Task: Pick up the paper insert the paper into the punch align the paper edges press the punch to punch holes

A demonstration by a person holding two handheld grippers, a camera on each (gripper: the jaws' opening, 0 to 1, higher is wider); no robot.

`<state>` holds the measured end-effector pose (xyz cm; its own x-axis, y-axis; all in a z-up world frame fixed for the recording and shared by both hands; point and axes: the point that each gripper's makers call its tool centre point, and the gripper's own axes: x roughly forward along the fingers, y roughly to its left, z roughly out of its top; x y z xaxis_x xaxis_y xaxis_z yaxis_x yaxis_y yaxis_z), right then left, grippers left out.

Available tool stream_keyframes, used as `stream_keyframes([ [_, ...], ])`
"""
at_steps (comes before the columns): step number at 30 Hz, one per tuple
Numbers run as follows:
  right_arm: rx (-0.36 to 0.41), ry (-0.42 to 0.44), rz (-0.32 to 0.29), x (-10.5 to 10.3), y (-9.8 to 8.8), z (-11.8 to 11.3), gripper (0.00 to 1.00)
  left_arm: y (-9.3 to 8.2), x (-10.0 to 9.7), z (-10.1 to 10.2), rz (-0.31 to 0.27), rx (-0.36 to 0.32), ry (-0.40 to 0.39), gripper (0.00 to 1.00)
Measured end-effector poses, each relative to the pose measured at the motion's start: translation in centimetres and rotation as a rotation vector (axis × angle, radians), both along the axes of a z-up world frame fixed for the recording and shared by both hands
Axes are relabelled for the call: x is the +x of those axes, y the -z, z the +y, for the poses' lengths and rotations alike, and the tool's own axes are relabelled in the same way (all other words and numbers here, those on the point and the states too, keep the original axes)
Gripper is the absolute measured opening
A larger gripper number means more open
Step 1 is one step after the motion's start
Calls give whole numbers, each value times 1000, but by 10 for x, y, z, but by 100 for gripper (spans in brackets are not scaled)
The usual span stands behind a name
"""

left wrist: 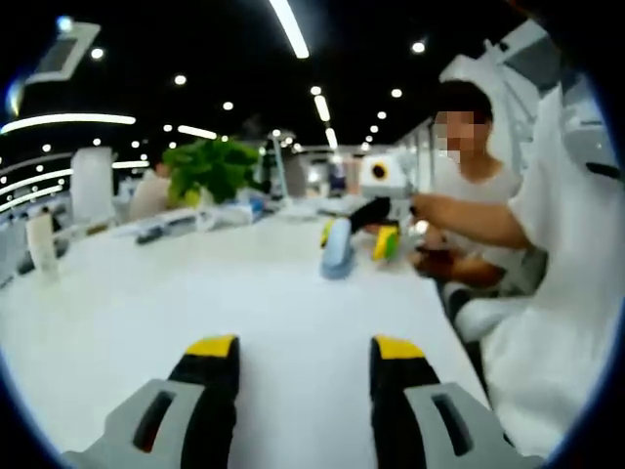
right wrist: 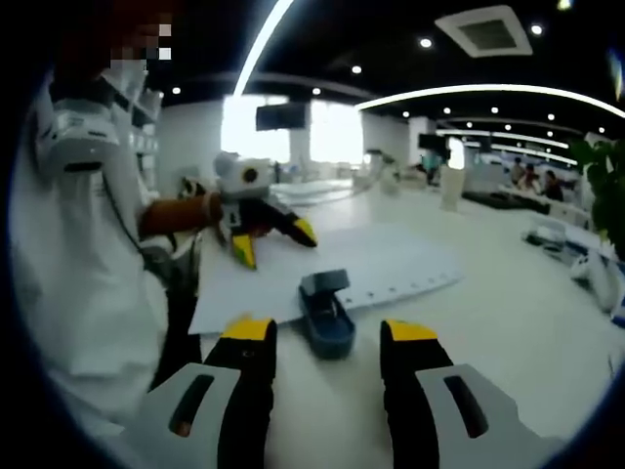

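We judge that the main risk is the paper [right wrist: 332, 269] shifting: it lies flat on the white table [right wrist: 508, 322] with its near edge in the punch [right wrist: 324, 315], and a row of small holes shows along its right edge. Any knock against the punch may spoil the alignment, so the next holes could land crooked.

In the right gripper view, the right gripper [right wrist: 327, 337] is just before the punch, jaws spread wide on either side, holding nothing. Beyond the punch, the left gripper [right wrist: 275, 239] hovers over the far left part of the paper, jaws parted and empty, as the left gripper view [left wrist: 305, 350] confirms.
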<state>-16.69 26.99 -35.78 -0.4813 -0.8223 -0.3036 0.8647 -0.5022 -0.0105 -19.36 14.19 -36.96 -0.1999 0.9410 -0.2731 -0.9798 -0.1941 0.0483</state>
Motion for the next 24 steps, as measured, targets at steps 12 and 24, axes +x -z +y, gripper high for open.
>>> stream_keyframes([
  [12,36,-74,-16,-6,5,-4,35,2,-5,0,-25,-5,-20,55],
  [24,45,-138,-1,-5,10,-9,24,2,-7,1,-35,-7,-28,55],
])
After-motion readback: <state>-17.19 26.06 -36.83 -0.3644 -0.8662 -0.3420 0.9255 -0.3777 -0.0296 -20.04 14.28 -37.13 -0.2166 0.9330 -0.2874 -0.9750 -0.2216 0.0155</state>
